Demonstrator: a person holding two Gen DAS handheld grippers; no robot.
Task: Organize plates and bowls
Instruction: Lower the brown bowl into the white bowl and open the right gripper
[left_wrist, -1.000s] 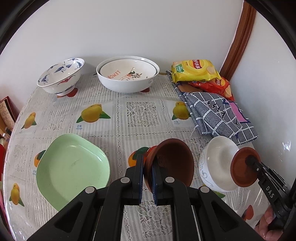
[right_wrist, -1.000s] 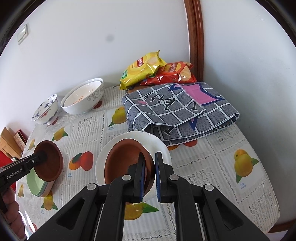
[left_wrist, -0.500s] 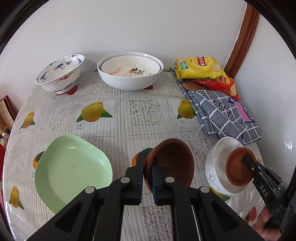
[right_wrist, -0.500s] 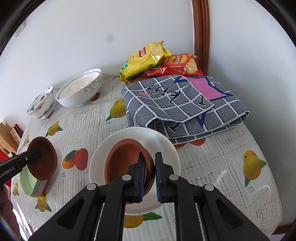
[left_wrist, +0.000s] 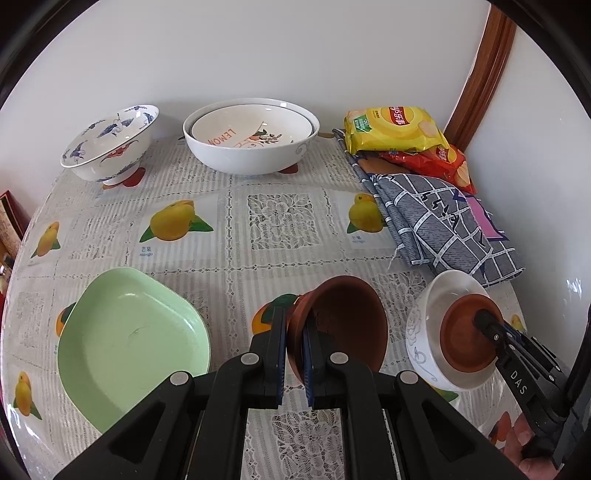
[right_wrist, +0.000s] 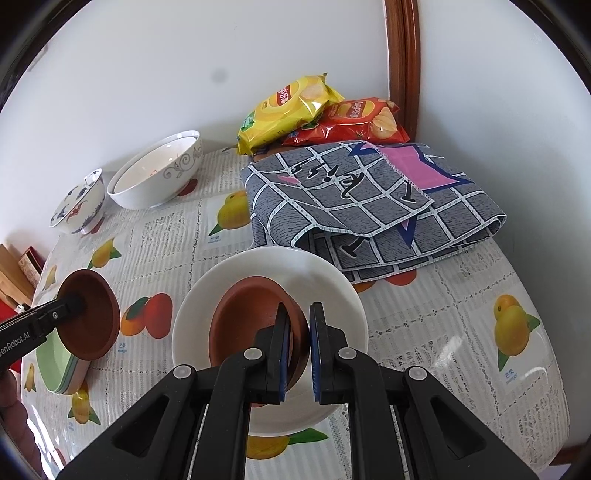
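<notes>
My left gripper (left_wrist: 293, 347) is shut on the rim of a brown bowl (left_wrist: 343, 325), which it holds tilted above the fruit-print tablecloth, right of the green plate (left_wrist: 129, 343). The right wrist view shows that same bowl (right_wrist: 96, 325) over the green plate stack (right_wrist: 55, 365). My right gripper (right_wrist: 297, 332) is shut on the rim of a second brown bowl (right_wrist: 243, 317), which sits inside a white bowl (right_wrist: 332, 288). In the left wrist view this pair is at the right, brown bowl (left_wrist: 465, 339) in white bowl (left_wrist: 421, 332).
A blue-patterned bowl (left_wrist: 107, 147) and a large white bowl (left_wrist: 251, 158) with a lemon-print bowl nested in it stand at the back by the wall. A folded grey checked cloth (right_wrist: 369, 195) and two crisp bags (right_wrist: 291, 107) fill the back right corner.
The right gripper has brought its brown bowl down and inward, from the white bowl's edge into its middle. The left gripper and its bowl have hardly moved.
</notes>
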